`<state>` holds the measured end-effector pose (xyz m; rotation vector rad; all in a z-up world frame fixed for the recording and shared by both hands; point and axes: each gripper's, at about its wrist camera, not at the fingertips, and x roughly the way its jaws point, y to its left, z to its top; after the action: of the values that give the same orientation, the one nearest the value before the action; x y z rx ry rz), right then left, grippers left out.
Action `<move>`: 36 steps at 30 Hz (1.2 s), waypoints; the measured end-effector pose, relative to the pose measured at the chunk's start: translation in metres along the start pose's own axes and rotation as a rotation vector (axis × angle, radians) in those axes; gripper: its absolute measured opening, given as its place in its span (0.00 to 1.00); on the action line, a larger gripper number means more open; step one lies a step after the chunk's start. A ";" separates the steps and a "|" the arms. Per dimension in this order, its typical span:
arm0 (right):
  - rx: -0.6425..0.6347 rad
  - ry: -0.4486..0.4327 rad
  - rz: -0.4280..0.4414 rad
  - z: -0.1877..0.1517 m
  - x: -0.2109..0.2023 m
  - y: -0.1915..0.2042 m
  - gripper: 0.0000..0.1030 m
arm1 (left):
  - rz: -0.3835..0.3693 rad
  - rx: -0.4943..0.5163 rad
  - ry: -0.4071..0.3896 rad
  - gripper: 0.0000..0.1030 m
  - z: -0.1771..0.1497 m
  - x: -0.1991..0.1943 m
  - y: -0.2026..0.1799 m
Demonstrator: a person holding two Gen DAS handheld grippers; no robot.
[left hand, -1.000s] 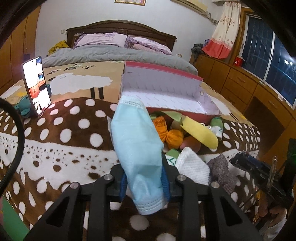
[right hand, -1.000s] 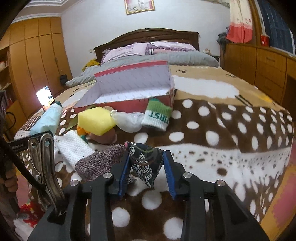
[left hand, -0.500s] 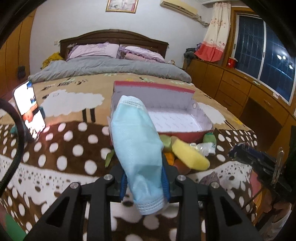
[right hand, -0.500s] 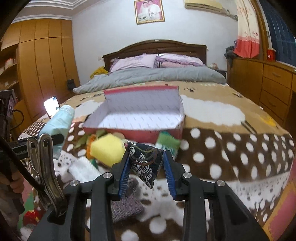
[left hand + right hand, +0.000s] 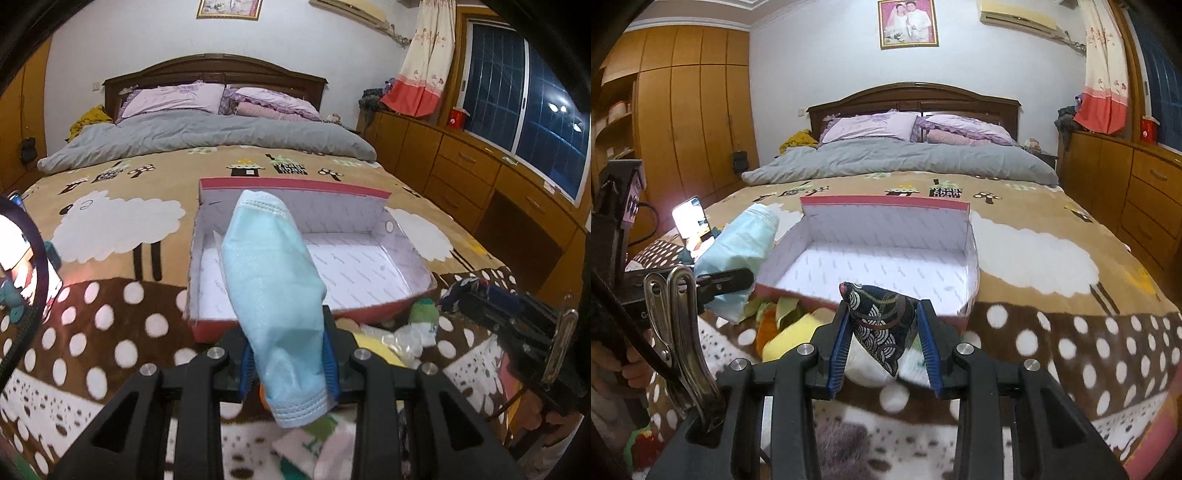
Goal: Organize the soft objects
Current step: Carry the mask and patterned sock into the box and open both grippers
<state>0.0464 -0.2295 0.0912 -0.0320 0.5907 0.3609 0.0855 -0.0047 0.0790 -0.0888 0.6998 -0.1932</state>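
My left gripper (image 5: 290, 363) is shut on a light blue face mask (image 5: 275, 295), which sticks up in front of the red cardboard box (image 5: 295, 321) with a white inside. The right gripper (image 5: 882, 349) is shut on a small dark pouch with a wave pattern (image 5: 881, 325), held just above the box's near edge (image 5: 864, 304). In the right wrist view the mask (image 5: 738, 254) and the left gripper hang at the box's left side. Soft items lie in a pile before the box: a yellow sponge (image 5: 792, 334), a green-and-white sock (image 5: 424, 319), an orange piece (image 5: 766, 325).
The box rests on a bed with a brown, white-dotted sheep blanket (image 5: 1052, 339). A lit phone (image 5: 690, 221) stands at the left. A grey quilt (image 5: 207, 138) and pillows lie at the head. Wooden drawers (image 5: 461, 166) line the right wall.
Both grippers rose and moved forward toward the box, each keeping its hold. The box's inside now shows fully, and the pile of soft items has slid low in both views.
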 end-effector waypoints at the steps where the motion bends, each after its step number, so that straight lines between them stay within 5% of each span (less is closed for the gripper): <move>1: -0.001 0.001 0.000 0.004 0.004 -0.001 0.35 | -0.004 -0.001 0.004 0.30 0.004 0.004 0.000; 14: 0.034 0.065 -0.015 0.034 0.069 -0.024 0.35 | 0.064 0.024 0.076 0.30 0.035 0.081 0.001; 36: 0.046 0.134 -0.049 0.018 0.127 -0.037 0.35 | 0.073 -0.032 0.191 0.31 0.023 0.147 0.013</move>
<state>0.1660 -0.2209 0.0336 -0.0261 0.7295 0.2991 0.2122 -0.0222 0.0020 -0.0758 0.8957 -0.1211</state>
